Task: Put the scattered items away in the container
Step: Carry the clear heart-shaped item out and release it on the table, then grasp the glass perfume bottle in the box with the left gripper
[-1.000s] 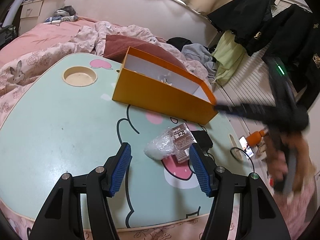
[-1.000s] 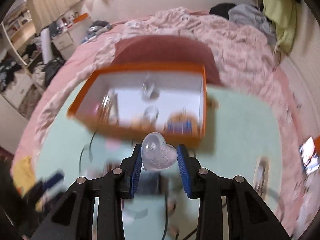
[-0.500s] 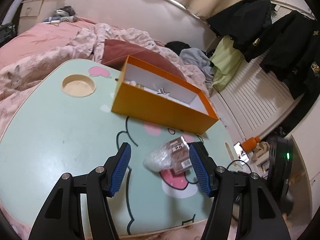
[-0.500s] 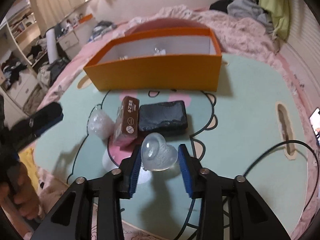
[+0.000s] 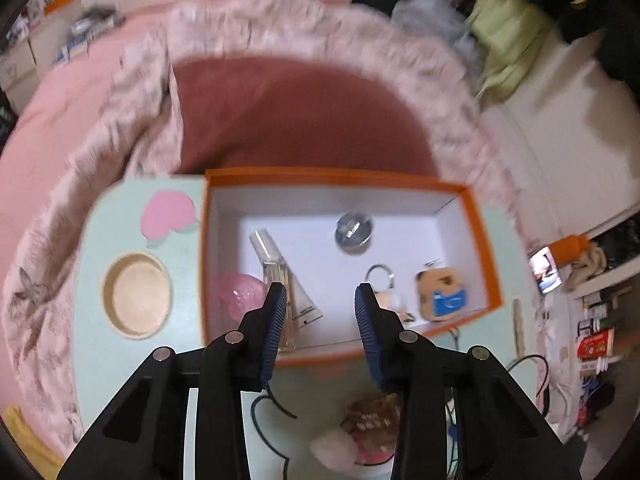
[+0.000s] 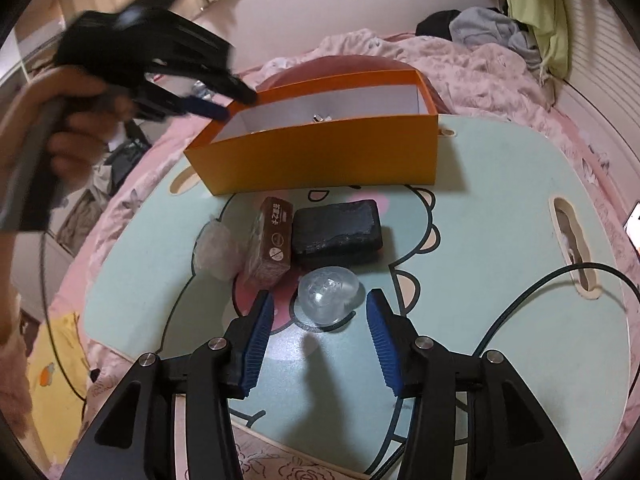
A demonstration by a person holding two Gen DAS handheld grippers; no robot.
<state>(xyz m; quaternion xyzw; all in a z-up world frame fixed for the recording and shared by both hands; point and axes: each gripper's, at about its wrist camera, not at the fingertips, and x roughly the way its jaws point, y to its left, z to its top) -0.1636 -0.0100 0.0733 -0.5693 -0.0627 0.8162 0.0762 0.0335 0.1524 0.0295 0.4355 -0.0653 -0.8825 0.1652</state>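
The orange box (image 6: 320, 152) stands at the back of the mint table (image 6: 500, 240). My right gripper (image 6: 320, 320) is low over the table, its jaws opening. A clear heart-shaped case (image 6: 328, 294) lies between them, free of both pads. Beyond it lie a brown packet (image 6: 272, 236), a black pouch (image 6: 336, 228) and a clear plastic wad (image 6: 216, 248). My left gripper (image 5: 320, 312) points down into the orange box (image 5: 476, 240), jaws closing with nothing between them. A hand (image 6: 68, 120) holds that left gripper (image 6: 216, 100) over the box's left end.
Inside the box lie a clear bottle (image 5: 276, 264), a pink item (image 5: 236, 296), a round metal piece (image 5: 354, 230), a key ring (image 5: 380, 276) and a brown toy (image 5: 440, 292). A black cable (image 6: 520, 300) crosses the table's right side. A cup hollow (image 5: 136, 294) sits left of the box.
My left gripper swung from above the packet to over the box, and its jaws narrowed. My right gripper lowered the clear heart case from box height and let it go; it now rests on the table.
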